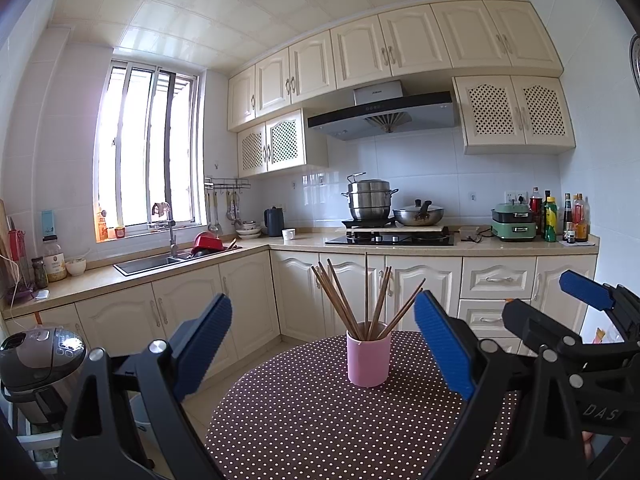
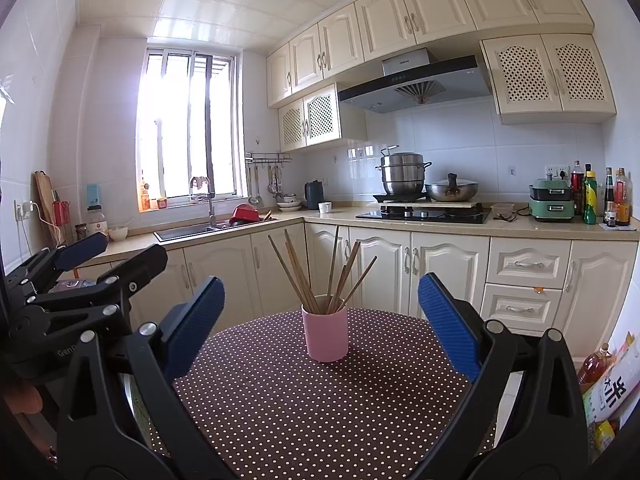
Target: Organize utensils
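Note:
A pink cup stands upright on a round table covered in a brown cloth with white dots. Several brown chopsticks stand fanned out inside the cup. My left gripper is open, held above the near part of the table, with the cup beyond and between its blue pads. My right gripper is open too, framing the cup the same way. Each gripper shows in the other's view, the right gripper and the left gripper. Nothing is held.
Cream kitchen cabinets and a countertop run behind the table, with a sink, a stove with pots and bottles. A rice cooker sits low at left. Bags and a bottle lie at right.

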Tool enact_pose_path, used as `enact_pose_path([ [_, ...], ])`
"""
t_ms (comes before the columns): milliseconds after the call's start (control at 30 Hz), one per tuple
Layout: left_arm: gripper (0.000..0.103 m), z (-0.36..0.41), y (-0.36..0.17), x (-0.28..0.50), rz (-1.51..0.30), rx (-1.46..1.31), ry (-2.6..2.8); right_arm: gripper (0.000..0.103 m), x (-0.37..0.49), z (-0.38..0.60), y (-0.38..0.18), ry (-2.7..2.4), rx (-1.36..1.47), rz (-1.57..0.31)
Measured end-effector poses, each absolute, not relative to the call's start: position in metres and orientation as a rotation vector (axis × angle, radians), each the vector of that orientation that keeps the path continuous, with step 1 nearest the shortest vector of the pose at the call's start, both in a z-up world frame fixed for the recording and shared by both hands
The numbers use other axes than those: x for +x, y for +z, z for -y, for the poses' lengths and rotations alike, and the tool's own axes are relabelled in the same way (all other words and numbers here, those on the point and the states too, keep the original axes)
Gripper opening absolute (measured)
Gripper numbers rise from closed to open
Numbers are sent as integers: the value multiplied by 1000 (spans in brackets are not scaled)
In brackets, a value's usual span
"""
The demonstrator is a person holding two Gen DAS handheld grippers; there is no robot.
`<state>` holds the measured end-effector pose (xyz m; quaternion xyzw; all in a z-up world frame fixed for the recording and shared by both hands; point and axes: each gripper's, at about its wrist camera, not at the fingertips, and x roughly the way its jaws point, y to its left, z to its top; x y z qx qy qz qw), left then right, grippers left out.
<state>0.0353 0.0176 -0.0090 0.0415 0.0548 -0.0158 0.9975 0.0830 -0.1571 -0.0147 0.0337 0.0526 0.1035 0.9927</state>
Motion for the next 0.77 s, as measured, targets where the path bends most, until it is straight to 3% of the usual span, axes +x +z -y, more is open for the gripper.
enact_pose_path([
  [767, 91, -18, -28, 65, -189, 99, -24, 96, 108, 156, -40, 208, 92, -182],
])
